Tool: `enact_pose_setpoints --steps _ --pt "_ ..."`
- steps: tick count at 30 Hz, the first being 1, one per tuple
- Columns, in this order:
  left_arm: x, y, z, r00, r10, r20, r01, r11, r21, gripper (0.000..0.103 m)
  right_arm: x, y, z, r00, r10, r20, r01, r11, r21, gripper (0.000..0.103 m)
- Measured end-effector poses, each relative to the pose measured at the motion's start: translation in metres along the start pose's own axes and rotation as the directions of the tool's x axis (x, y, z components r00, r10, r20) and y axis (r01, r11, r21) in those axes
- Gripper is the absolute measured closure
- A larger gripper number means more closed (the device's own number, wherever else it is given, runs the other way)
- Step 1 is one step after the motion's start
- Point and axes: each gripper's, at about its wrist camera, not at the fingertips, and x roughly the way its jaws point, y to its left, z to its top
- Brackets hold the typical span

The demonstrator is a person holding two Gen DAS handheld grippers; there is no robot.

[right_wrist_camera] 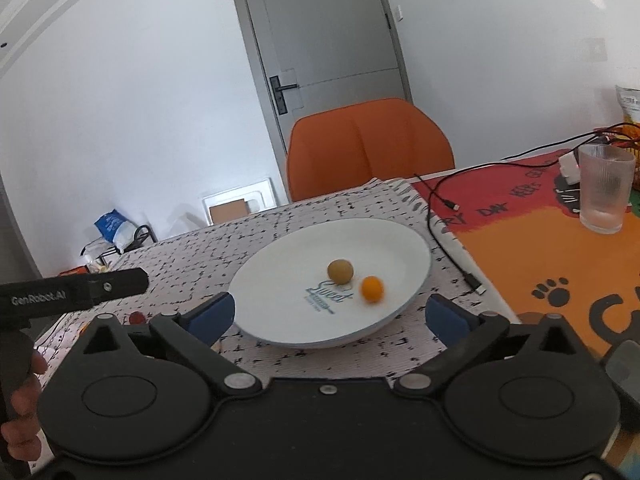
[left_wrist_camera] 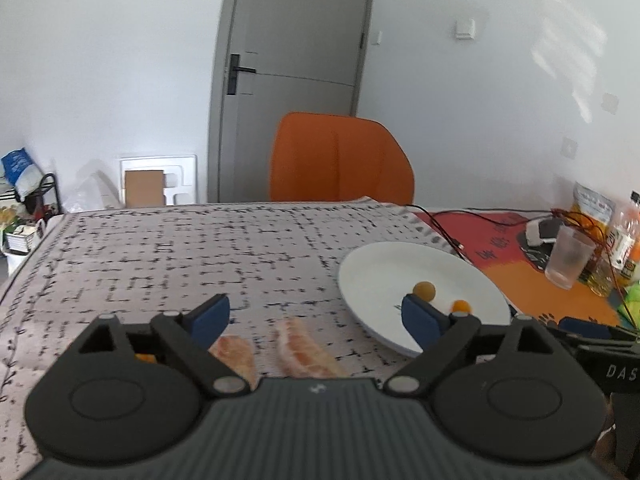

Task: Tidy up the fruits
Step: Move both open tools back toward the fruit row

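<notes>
A white plate holds a brownish round fruit and a small orange fruit. My right gripper stands open just before the plate's near rim, nothing between its blue pads. In the left wrist view the same plate lies to the right, with the brownish fruit and the orange fruit on it. My left gripper is open over the patterned cloth. Two pale pink citrus segments lie on the cloth just under it, not held.
A ribbed clear glass stands on the orange mat to the right. A black cable runs past the plate. An orange chair is behind the table. The left tool's body and a hand show at left.
</notes>
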Motion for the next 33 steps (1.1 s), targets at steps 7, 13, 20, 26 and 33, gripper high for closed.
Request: enact_pose_setpoints --steps 7,13,20,26,33 --pt "-0.021 0.019 0.0 1.0 0.01 0.025 -0.009 1.0 -0.02 0.011 -0.003 0.019 -0.001 1.0 0.024 0.002 -0.023 1.0 -0.018 0.0" --pt "-0.039 0.035 0.0 0.999 0.025 0.041 -0.023 0.999 -0.046 0.009 -0.006 0.034 0.001 0.999 0.044 0.003 -0.044 0.998 -0.036 0.0" --pt "-0.059 0.048 0.001 0.996 0.065 0.061 -0.061 0.997 -0.056 0.002 -0.01 0.05 0.002 0.998 0.065 0.003 -0.065 0.996 -0.055 0.0" --pt "-0.076 0.062 0.001 0.994 0.08 0.069 -0.075 0.994 -0.074 0.0 -0.013 0.063 0.003 0.997 0.082 0.005 -0.082 0.994 -0.076 0.0" --pt "-0.09 0.079 -0.002 0.992 0.104 0.071 -0.097 0.99 -0.1 0.0 -0.014 0.078 0.001 0.995 0.095 -0.01 -0.095 0.991 -0.094 0.0"
